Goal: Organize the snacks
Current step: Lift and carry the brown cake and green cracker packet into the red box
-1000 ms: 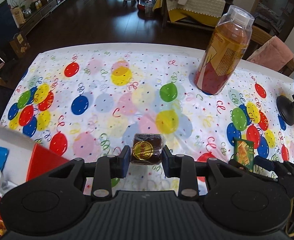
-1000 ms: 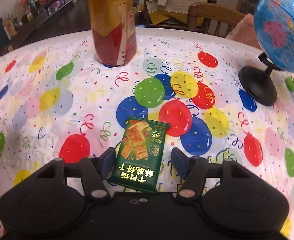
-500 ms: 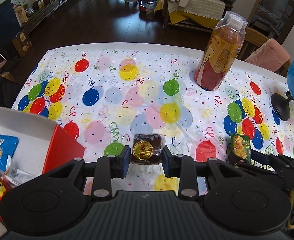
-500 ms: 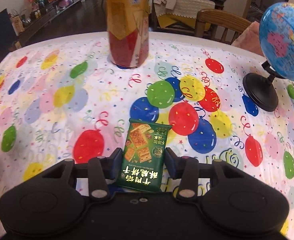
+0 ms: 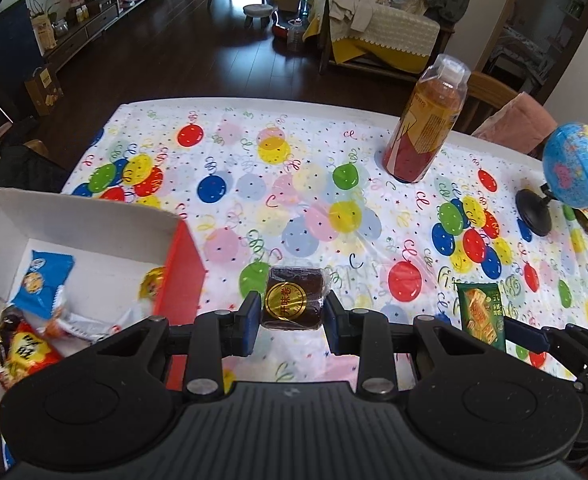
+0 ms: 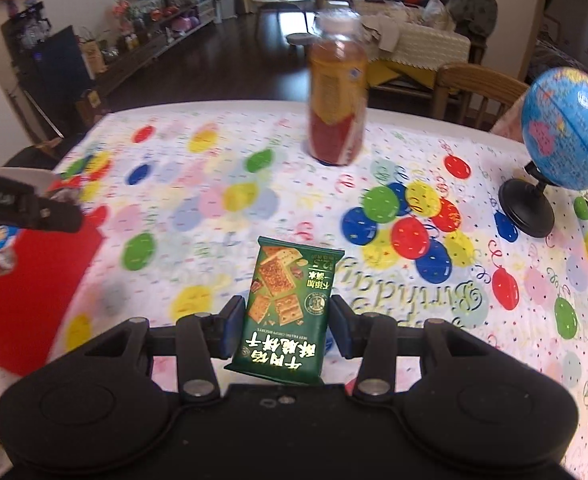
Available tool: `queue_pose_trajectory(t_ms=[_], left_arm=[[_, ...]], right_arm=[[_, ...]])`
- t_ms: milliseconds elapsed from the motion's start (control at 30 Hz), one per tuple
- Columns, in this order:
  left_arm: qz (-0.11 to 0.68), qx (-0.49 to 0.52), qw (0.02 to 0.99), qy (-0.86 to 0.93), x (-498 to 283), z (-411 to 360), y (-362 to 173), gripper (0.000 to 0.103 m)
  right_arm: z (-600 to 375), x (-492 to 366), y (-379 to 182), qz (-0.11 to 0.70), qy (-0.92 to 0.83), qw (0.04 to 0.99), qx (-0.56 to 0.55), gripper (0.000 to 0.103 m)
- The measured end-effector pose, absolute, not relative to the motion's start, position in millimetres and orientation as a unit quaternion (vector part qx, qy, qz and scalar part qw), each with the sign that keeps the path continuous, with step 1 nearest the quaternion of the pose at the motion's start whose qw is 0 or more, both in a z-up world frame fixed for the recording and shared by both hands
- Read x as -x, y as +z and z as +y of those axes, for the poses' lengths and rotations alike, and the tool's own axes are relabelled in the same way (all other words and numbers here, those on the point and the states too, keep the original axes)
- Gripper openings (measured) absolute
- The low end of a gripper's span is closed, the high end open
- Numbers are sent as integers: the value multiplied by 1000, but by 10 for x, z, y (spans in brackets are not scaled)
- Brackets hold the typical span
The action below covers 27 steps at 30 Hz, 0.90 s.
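Left hand-held gripper (image 5: 292,316) up front, clamped tight on a dark brown wrapped cake (image 5: 293,297) with a gold round sticker, both blue pads pressed against its sides and the snack hanging clear above the table (image 5: 254,184). Over on the other side, the right hand-held gripper (image 6: 284,330) has its pads squeezed onto a green cracker packet (image 6: 288,312), label upside down to the camera, lifted off the balloon-print tablecloth (image 6: 413,280). That same green packet shows at the right edge of the left view too. Just left of the left hand-held gripper sits the red-sided box (image 5: 182,264) with its white flap up, and inside it a blue packet (image 5: 42,284), a red and yellow bag (image 5: 26,356) and a small yellow-wrapped piece (image 5: 152,286), with one or two crumpled wrappers between them that are hard to make out. Further out, mid-table on the right, a tall bottle of amber drink (image 5: 427,128) stands upright, blurred in the right view. Right of it, near the table's edge, a small blue globe (image 6: 565,128) tilts on its black round stand. Beyond the table, a wooden chair (image 6: 473,88) and dark floor.
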<state>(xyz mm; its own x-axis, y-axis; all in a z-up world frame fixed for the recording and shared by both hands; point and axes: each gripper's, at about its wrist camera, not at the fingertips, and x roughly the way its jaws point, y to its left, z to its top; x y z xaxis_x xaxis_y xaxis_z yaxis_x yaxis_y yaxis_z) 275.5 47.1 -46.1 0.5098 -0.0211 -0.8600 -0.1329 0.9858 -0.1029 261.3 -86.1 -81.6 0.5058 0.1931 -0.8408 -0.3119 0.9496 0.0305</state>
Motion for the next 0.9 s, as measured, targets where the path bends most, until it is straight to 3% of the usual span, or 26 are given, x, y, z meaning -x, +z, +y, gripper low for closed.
queue_pose_trajectory(t_ms=[467, 900], left_arm=[[470, 92, 877, 28, -2062, 1185, -90, 32], [455, 102, 882, 72, -1639, 2052, 33, 32]], right_arm=[[-126, -1963, -234, 434, 201, 876, 65, 43], [779, -1704, -99, 413, 266, 867, 85, 43]])
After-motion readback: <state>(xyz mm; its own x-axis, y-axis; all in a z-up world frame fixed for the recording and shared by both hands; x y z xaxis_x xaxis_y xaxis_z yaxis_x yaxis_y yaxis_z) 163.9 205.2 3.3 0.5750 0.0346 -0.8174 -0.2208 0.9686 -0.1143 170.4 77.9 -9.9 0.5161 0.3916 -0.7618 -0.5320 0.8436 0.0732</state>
